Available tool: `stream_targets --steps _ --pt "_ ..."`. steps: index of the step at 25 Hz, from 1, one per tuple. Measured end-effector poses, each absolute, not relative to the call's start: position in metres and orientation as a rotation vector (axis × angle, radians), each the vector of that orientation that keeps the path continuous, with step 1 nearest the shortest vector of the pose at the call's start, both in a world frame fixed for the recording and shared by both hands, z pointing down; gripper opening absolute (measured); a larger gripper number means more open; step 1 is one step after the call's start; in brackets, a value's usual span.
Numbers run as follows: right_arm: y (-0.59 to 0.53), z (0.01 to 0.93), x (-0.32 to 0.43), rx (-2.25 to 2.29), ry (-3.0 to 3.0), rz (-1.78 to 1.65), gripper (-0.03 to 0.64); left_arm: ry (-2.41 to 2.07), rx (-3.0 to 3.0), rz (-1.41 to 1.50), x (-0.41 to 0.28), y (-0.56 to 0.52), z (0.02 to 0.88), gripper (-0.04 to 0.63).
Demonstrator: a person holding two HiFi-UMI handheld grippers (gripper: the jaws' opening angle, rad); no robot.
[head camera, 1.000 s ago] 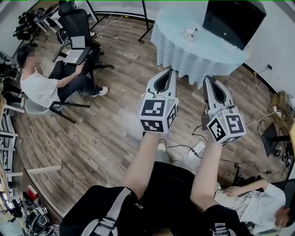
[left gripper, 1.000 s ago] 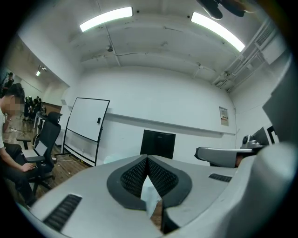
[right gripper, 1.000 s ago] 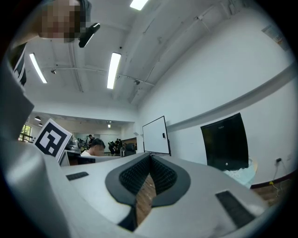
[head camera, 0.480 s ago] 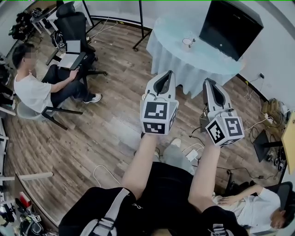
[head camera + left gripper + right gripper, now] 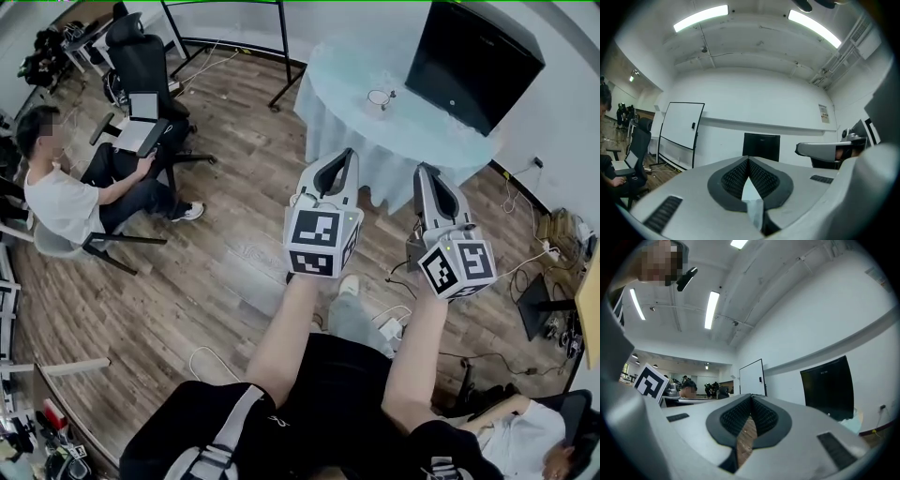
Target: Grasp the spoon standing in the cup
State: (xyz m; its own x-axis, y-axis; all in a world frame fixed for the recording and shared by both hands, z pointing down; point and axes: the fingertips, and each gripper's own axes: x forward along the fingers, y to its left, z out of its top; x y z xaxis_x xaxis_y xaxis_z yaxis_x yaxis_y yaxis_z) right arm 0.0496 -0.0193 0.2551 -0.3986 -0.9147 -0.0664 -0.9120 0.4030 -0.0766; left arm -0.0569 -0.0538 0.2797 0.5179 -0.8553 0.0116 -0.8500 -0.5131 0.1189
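Note:
A small cup [image 5: 377,97] with a thin spoon [image 5: 388,95] standing in it sits on the round table with a pale blue cloth [image 5: 412,131], far ahead in the head view. Both grippers are held out level over the wooden floor, well short of the table. My left gripper [image 5: 349,153] is shut, its dark pads meeting at the tip [image 5: 748,158] with nothing between them. My right gripper [image 5: 422,170] is also shut and empty [image 5: 751,396]. Neither gripper view shows the cup.
A large black screen [image 5: 478,52] stands on the table behind the cup. A person sits on a chair [image 5: 66,192] at the left near an office chair [image 5: 141,56]. Cables and a power strip [image 5: 398,323] lie on the floor. Another person [image 5: 525,427] is at the bottom right.
The table and cup have come nearer and lower in the head view as I moved toward them. Both grippers kept the same pose ahead of me, still shut.

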Motion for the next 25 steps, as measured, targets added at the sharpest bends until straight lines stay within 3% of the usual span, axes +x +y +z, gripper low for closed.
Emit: stream_targets --steps 17,25 --pt "-0.164 0.293 0.135 -1.621 2.531 -0.208 0.002 -1.564 2.633 0.111 0.021 -0.181 0.308 0.002" --pt "-0.189 0.260 0.150 -1.548 2.562 -0.076 0.002 -1.636 2.607 -0.002 0.030 -0.206 0.284 0.002"
